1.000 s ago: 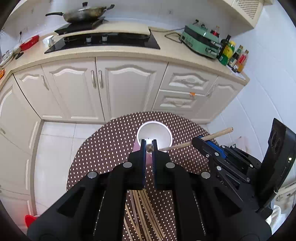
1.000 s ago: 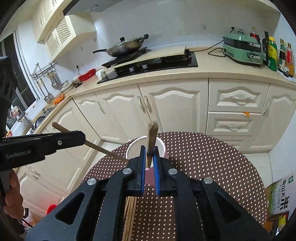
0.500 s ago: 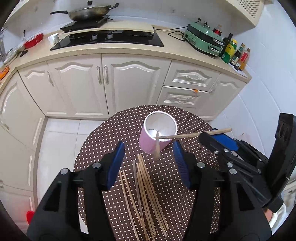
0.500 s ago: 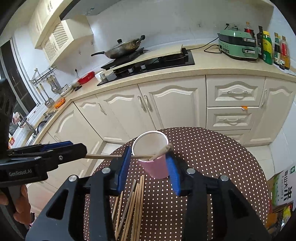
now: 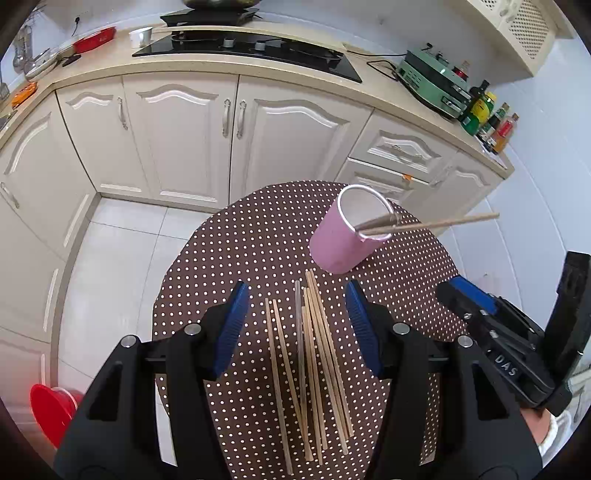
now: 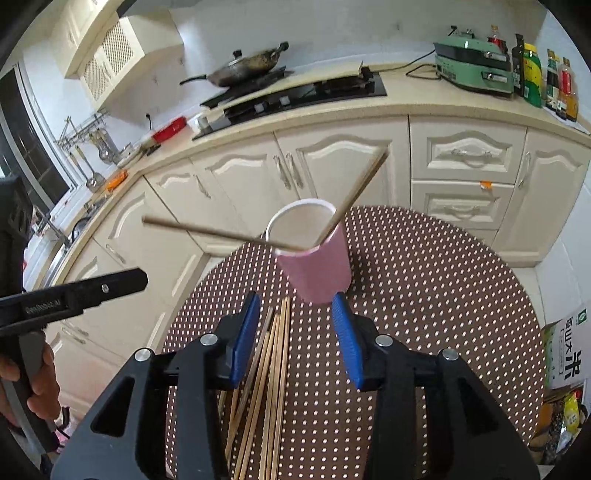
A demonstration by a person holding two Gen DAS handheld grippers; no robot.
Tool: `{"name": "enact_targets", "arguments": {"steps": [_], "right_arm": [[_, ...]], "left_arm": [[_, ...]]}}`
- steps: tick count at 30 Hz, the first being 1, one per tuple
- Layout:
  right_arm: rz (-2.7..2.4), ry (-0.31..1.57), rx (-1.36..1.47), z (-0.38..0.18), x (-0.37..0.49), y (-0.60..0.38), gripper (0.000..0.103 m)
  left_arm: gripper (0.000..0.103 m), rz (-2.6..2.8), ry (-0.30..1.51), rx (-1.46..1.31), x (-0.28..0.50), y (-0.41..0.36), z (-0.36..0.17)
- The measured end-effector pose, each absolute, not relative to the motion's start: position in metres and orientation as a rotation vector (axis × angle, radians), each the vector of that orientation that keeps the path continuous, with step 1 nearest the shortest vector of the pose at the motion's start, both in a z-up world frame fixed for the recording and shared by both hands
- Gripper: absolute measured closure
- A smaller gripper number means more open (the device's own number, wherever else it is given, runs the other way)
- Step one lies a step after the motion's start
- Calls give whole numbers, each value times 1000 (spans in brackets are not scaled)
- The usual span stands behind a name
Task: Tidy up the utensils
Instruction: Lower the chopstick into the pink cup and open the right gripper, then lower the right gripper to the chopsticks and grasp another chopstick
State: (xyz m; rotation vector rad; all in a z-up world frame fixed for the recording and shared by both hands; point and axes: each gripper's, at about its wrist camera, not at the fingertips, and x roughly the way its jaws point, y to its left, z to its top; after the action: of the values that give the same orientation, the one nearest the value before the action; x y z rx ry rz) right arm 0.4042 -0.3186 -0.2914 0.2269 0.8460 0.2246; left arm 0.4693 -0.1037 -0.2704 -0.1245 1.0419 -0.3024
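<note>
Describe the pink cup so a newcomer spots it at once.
Find the round table with the brown polka-dot cloth in front of the white cabinets. The pink cup stands near its far edge, beyond the loose chopsticks. It alone stands upright, with two chopsticks leaning out.

Our kitchen corner

We see cream cabinets under a beige counter, white floor tiles, white walls.
</note>
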Motion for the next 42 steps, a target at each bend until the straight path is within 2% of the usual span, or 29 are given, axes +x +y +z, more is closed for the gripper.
{"name": "enact_targets", "arguments": {"steps": [18, 21, 24, 25, 30, 38, 42], "right_arm": [[279, 1121, 232, -367, 423, -290, 64], [279, 1182, 228, -381, 429, -287, 64], [278, 1247, 226, -394, 434, -284, 65], [278, 1262, 221, -396, 436, -283, 65], [271, 1310, 193, -404, 446, -278, 75], [272, 1350, 130, -411, 463, -264, 81], [253, 1362, 118, -412, 472, -260, 85]], "left_arm": [[49, -271, 1375, -36, 480, -110, -402], [49, -276, 1394, -20, 485, -116, -413], [61, -278, 1421, -19, 490, -118, -424], [62, -276, 1427, -18, 491, -119, -427], [63, -278, 1423, -20, 499, -118, -429], [63, -274, 1410, 10, 501, -125, -430], [67, -271, 1401, 19, 500, -131, -431]]}}
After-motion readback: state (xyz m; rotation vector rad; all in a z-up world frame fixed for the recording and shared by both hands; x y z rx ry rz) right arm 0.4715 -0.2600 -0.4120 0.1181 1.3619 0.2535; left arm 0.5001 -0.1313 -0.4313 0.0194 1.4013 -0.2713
